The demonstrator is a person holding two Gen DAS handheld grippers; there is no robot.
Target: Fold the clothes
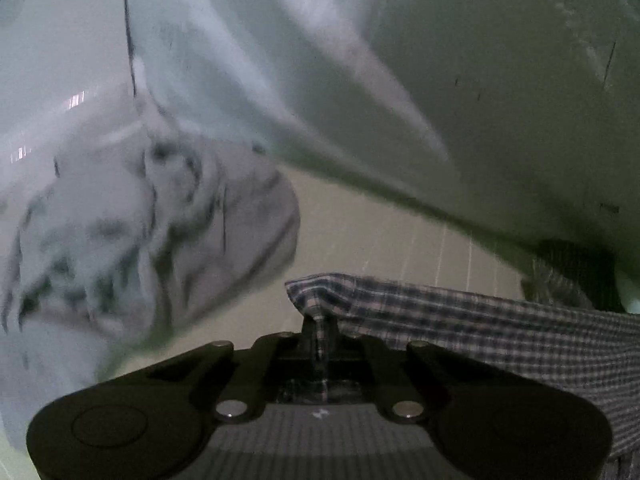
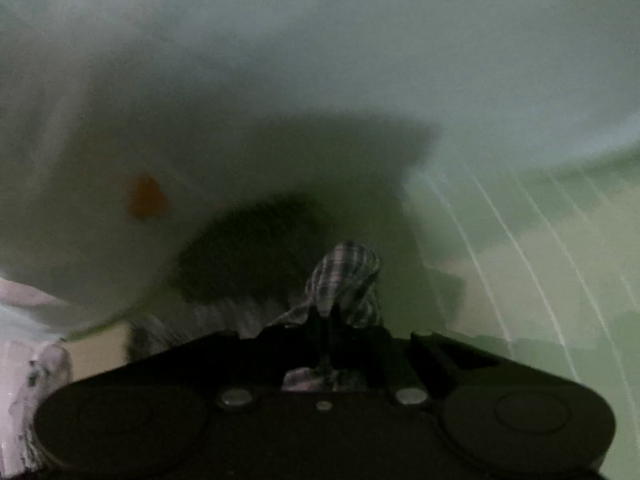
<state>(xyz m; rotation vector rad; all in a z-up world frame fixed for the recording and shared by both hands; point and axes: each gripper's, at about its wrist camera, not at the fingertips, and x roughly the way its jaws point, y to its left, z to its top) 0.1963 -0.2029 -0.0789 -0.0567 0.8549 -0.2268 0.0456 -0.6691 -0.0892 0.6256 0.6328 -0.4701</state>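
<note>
A blue and white checked garment (image 1: 480, 320) stretches from my left gripper (image 1: 320, 328) off to the right. The left gripper is shut on a pinched fold of its edge. In the right wrist view my right gripper (image 2: 332, 316) is shut on another bunched part of the same checked garment (image 2: 344, 276), which sticks up above the fingertips. Both views are blurred and dim.
A white patterned cloth bundle (image 1: 140, 232) lies at the left on a pale lined surface (image 1: 400, 240). A large pale sheet (image 1: 360, 80) hangs across the top. In the right wrist view a pale surface with an orange mark (image 2: 146, 198) fills the left, and lined surface (image 2: 540, 248) shows at right.
</note>
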